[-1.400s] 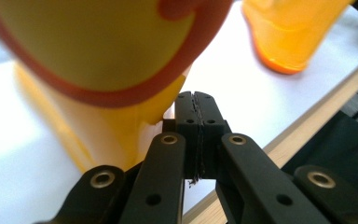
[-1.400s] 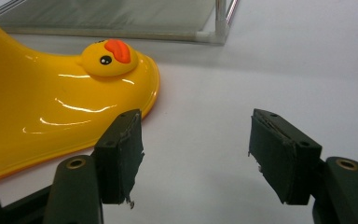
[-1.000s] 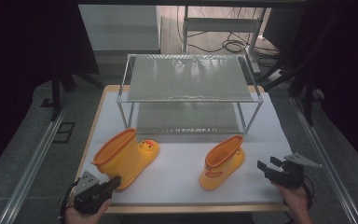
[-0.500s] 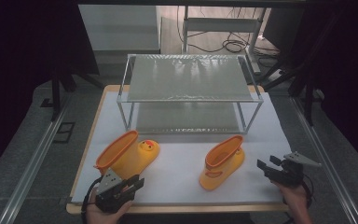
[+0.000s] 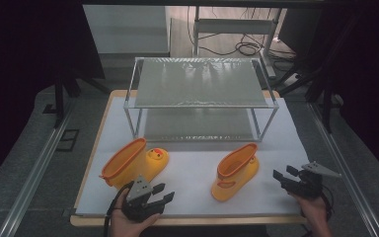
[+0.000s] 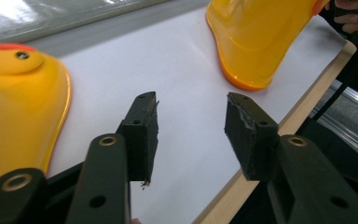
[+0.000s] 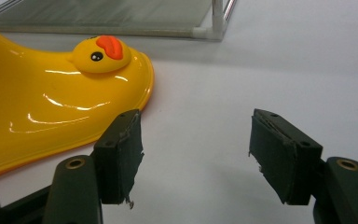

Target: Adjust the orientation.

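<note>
Two glossy yellow duck boots rest on the white mat. The left boot (image 5: 133,163) (image 6: 18,107) lies on its side with its duck face toward the rack. The right boot (image 5: 234,170) (image 6: 261,42) (image 7: 42,107) stands upright. My left gripper (image 5: 164,192) (image 6: 191,100) is at the front edge, just in front of the left boot, open with nothing between its jaws. Just right of the right boot, my right gripper (image 5: 282,173) (image 7: 196,116) is open over bare mat, pointing left at the boot.
A two-level metal rack (image 5: 200,84) with mesh shelves stands at the back middle; one of its legs (image 7: 219,18) is ahead of the right gripper. The wooden table edge (image 6: 279,126) runs close by the left gripper. The other hand (image 6: 354,18) is far off.
My left gripper has moved right along the front edge, from the table's left corner to in front of the left boot. The right gripper and both boots stay put.
</note>
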